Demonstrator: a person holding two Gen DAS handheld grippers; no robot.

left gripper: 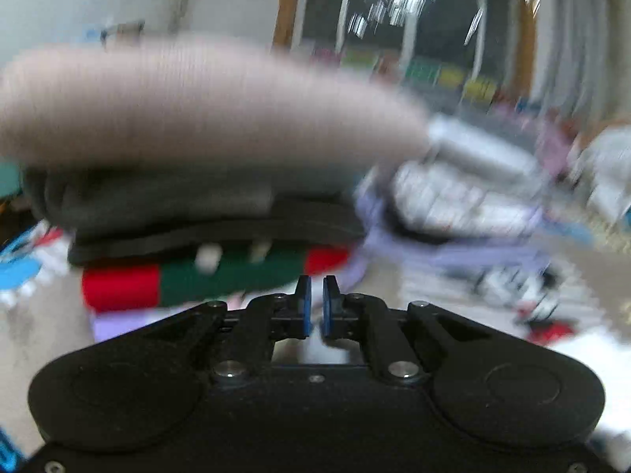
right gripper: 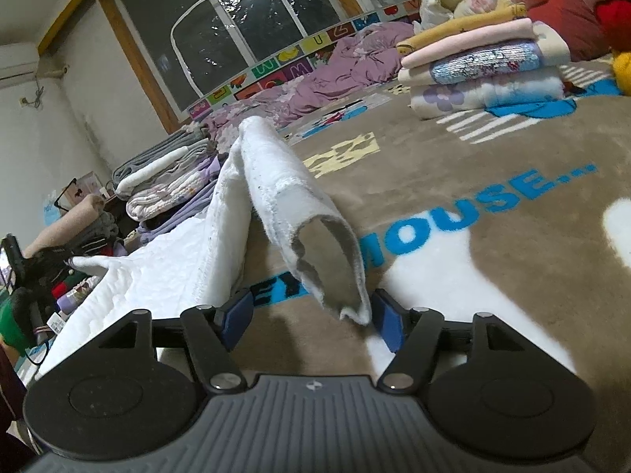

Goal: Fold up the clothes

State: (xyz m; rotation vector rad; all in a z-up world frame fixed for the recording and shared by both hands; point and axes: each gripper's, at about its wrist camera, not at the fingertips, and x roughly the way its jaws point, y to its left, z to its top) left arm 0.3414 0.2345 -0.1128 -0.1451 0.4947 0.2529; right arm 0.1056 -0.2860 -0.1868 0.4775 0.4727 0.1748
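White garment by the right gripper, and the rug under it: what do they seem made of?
White garment: looks like thick fleece or terry, matte, with a nubby pile and a raw fuzzy cuff edge. Rug: seemingly short plush synthetic pile, soft tan sheen, with blue lettering dyed in.

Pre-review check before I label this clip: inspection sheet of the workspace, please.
Surface: brown carpet with blue lettering.
Job's things: white garment lying rumpled, one sleeve raised between the right gripper's jaws.
Clutter: folded stack far right; second stack at left; purple bedding by the wall.
Grippers: right gripper open, sleeve cuff hanging beside its right pad; left gripper shut, nothing visible between the pads.
Cables: thin cable on the wall under the air conditioner.
Surroundings: dark window, alphabet border.
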